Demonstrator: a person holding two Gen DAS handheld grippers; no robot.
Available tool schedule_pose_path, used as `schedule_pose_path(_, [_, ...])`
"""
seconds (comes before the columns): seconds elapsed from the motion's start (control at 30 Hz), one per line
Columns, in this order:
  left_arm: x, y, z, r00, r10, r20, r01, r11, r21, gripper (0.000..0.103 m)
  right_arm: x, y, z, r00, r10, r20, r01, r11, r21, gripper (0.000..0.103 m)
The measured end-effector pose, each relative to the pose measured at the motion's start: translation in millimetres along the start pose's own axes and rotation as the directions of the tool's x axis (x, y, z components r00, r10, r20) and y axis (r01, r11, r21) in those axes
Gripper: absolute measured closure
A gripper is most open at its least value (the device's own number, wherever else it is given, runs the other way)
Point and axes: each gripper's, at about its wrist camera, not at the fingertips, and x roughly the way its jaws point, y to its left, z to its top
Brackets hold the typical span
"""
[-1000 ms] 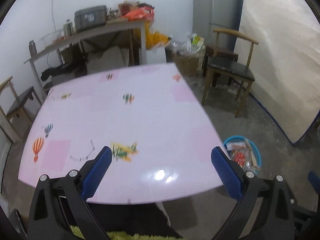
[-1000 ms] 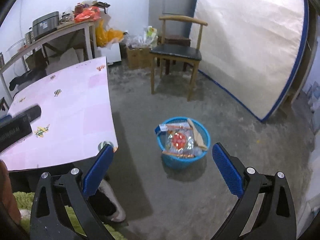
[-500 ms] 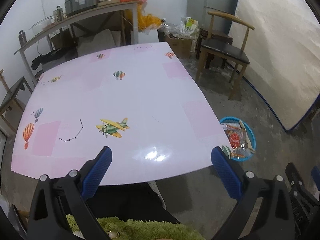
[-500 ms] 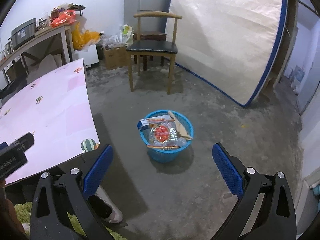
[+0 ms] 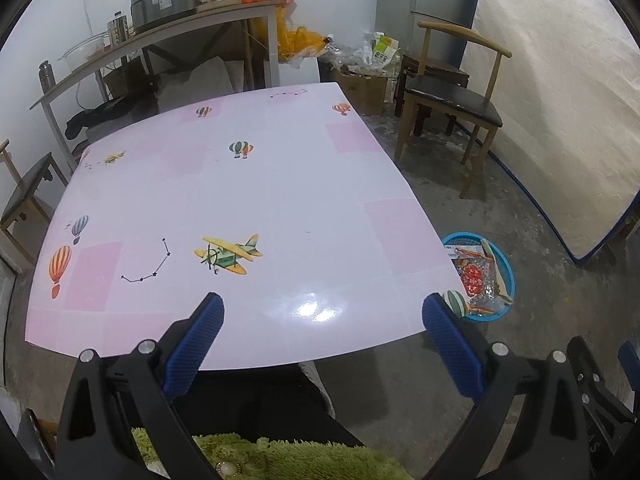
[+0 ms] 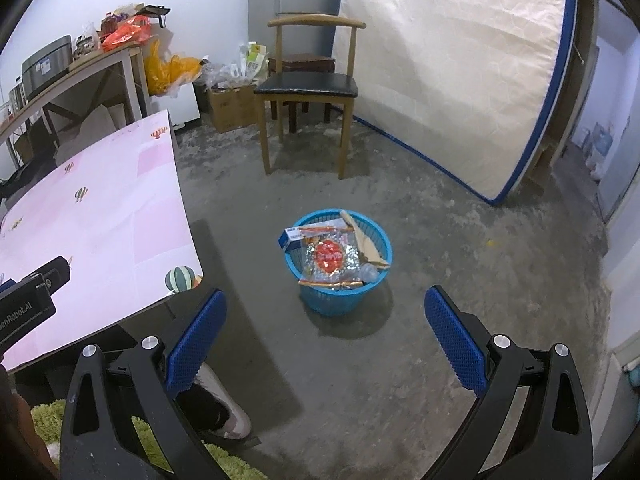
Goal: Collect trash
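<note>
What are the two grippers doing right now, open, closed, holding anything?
Left gripper: open, holding nothing, above the table.
Right gripper: open, holding nothing, above the floor near the blue basket.

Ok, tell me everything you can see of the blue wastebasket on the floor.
The blue wastebasket is a round, open-topped bin of what looks like latticed plastic. It stands upright on the bare concrete floor, just off the corner of the pink table and apart from the wooden chair. It is heaped to the rim: a clear wrapper with a red print on top, a blue-and-white carton, tan paper scraps. Neither claw touches it.
</note>
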Motion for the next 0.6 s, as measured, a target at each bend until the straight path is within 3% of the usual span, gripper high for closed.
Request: schedule_pose_path(0.6, [-3, 12, 6, 0.999, 0.035, 0.01, -0.035, 0.998, -0.049, 0.006, 0, -2, 1, 1.0, -0.001, 0.004, 0.001, 1.0, 0.007, 0.008])
